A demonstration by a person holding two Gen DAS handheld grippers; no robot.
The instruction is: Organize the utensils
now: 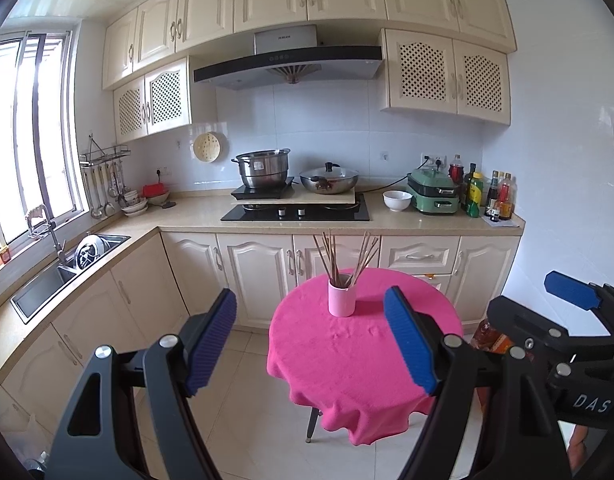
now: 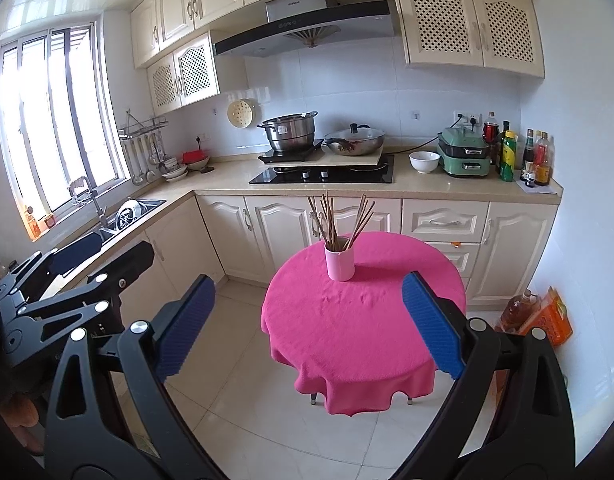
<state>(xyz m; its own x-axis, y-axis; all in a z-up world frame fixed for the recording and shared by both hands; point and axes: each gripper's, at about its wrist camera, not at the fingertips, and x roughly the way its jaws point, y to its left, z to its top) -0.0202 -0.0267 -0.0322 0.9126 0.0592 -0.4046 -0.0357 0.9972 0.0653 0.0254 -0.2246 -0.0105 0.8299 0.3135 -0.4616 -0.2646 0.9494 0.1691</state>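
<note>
A pink cup stands upright at the far side of a small round table with a pink cloth. Several brown chopsticks stand in it, fanned out. The cup, chopsticks and table also show in the right wrist view. My left gripper is open and empty, held back from the table and above the floor. My right gripper is open and empty, also short of the table. The right gripper shows at the right edge of the left wrist view.
A kitchen counter runs along the back and left walls, with a sink, a stove with a pot and a wok, a white bowl, a green appliance and bottles. An oil bottle and orange bag stand on the floor at right.
</note>
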